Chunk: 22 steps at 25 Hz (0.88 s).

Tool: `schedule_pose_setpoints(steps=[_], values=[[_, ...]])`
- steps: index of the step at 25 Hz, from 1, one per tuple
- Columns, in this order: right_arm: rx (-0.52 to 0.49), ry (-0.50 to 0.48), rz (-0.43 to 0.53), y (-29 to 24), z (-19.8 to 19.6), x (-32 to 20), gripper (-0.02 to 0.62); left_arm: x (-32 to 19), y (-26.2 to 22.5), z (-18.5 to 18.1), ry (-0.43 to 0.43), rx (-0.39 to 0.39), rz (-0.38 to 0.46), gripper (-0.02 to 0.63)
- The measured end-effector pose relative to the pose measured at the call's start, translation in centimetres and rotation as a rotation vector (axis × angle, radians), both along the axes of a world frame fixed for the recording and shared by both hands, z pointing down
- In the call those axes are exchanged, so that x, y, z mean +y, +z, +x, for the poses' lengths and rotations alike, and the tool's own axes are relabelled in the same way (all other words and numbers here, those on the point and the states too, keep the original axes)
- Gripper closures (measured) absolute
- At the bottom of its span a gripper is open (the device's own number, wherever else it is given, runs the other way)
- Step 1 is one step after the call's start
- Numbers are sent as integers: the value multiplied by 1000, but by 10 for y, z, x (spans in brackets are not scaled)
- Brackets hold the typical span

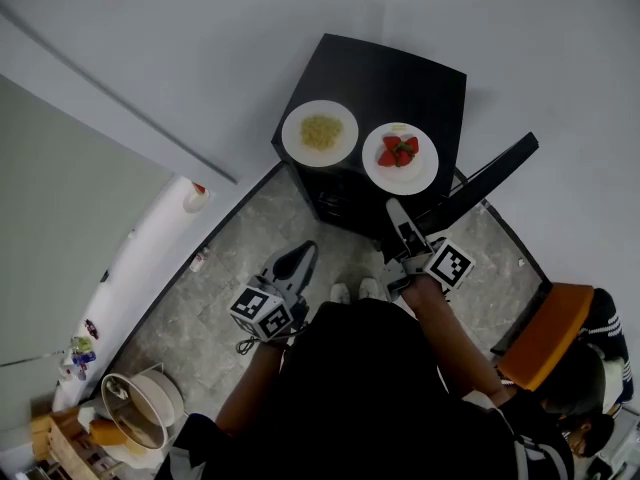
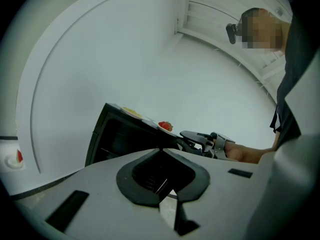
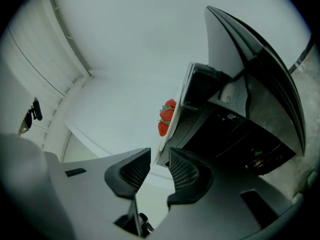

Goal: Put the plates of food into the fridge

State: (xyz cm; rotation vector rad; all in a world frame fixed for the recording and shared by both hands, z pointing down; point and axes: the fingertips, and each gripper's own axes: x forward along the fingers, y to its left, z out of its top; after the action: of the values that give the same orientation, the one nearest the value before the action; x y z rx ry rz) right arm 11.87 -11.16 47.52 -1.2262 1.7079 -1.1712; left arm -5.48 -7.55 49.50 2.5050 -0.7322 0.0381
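The right gripper (image 3: pixel 158 163) has its two fingers apart with a narrow gap. The near rim of the plate of strawberries (image 1: pixel 420 175) stands at the mouth of this gap, and I cannot tell if a finger touches it. The left gripper (image 2: pixel 161 153) has its fingers pressed together, with nothing between them. It hangs lower and nearer to the person, well apart from both plates.

The strawberries (image 1: pixel 398 151) lie in the middle of the right plate. Just beside it on the left is a second white plate (image 1: pixel 298 118) with a heap of yellow food (image 1: pixel 320 132). Both plates rest on the top of a small black fridge (image 1: pixel 420 78), not inside it. The fridge door (image 1: pixel 495 173) is swung open to the right, and the right gripper view shows the dark inside with shelves.

The fridge stands on a grey stone-patterned floor (image 1: pixel 230 258), against a white wall (image 1: pixel 200 48). An orange chair (image 1: pixel 545 333) is near on the right, and a round white bin (image 1: pixel 150 408) is near on the left
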Motion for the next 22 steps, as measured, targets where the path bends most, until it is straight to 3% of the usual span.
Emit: schedule_pose_setpoints(steps=[15, 17, 18, 22], values=[[-212, 91, -65, 13, 17, -23, 482, -13, 6, 10, 23, -6, -13, 581], [-241, 97, -73, 13, 18, -24, 491, -11, 7, 10, 25, -9, -18, 580], [-250, 99, -75, 13, 19, -24, 533, -11, 8, 10, 26, -11, -19, 580], [-264, 87, -74, 11, 18, -20, 543, -7, 6, 11, 29, -14, -17, 580]])
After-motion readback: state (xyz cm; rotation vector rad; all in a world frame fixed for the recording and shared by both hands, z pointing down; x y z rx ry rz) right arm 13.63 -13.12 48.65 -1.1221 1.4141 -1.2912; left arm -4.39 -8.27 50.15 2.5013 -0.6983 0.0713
